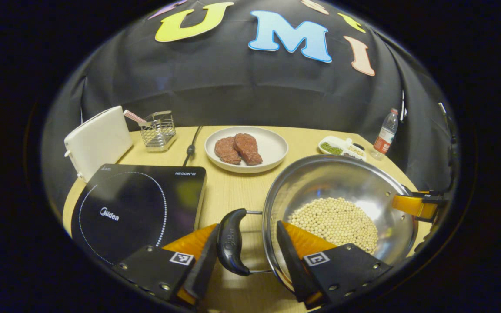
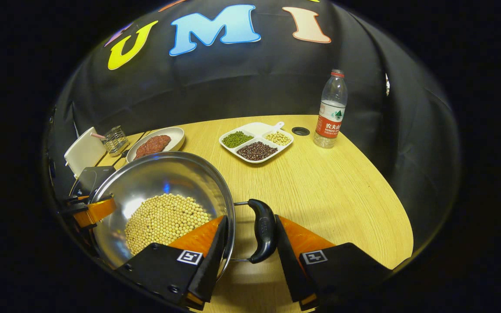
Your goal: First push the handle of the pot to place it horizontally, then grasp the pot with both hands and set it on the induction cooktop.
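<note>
In the left gripper view, the left gripper point(image 1: 247, 243) stands spread around the pot's left handle point(image 1: 232, 241), one finger outside it, the other inside the rim over the soybeans point(image 1: 335, 222). The pot point(image 1: 342, 182) sits on the table point(image 1: 233, 191) just right of the induction cooktop point(image 1: 139, 204). Both fingers should probably close squarely on the handle before any lift.

In the right gripper view, the right gripper point(image 2: 250, 243) is likewise spread, straddling the right handle point(image 2: 262, 230) and pot rim. Squeezing both sides together and lifting level should keep the beans from spilling.
</note>
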The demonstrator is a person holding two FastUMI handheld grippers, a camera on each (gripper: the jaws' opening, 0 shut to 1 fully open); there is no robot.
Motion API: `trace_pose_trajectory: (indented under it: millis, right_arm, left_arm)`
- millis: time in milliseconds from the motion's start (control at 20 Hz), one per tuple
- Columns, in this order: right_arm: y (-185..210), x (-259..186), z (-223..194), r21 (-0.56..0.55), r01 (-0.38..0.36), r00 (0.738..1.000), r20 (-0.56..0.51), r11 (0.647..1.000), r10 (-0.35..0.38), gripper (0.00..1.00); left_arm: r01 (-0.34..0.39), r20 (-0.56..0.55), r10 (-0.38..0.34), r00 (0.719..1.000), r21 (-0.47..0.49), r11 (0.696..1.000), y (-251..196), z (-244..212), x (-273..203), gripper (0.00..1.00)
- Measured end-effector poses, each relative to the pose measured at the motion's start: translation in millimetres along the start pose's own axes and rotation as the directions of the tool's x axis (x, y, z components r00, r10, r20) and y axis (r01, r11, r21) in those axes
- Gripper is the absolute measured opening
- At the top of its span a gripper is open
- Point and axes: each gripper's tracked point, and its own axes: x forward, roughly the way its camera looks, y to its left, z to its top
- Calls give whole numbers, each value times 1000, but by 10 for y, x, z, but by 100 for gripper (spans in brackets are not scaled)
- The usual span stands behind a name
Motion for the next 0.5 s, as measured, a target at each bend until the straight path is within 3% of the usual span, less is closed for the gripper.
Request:
trace_pose_trajectory:
  millis: [50,150,250,300,500]
  right_arm:
    - [6,0,2,-4,0,1000,1,1000,0,69]
    - [4,0,7,-24,8,1000,7,1000,-8,63]
    - [25,0,2,-22,1,1000,2,1000,-1,66]
    - [23,-17,10,-18,3,1000,2,1000,-3,60]
    - [30,-22,22,-12,0,1000,8,1000,0,48]
  left_arm:
    - [2,1,-2,1000,-2,1000,-4,-2,-8,63]
    - [-4,0,4,1000,7,1000,2,2,0,66]
    - [-2,5,2,1000,1,1000,-4,11,10,64]
    - [1,5,-1,1000,-2,1000,-3,23,13,60]
    - [5,19,-4,1000,-18,1000,-2,52,6,58]
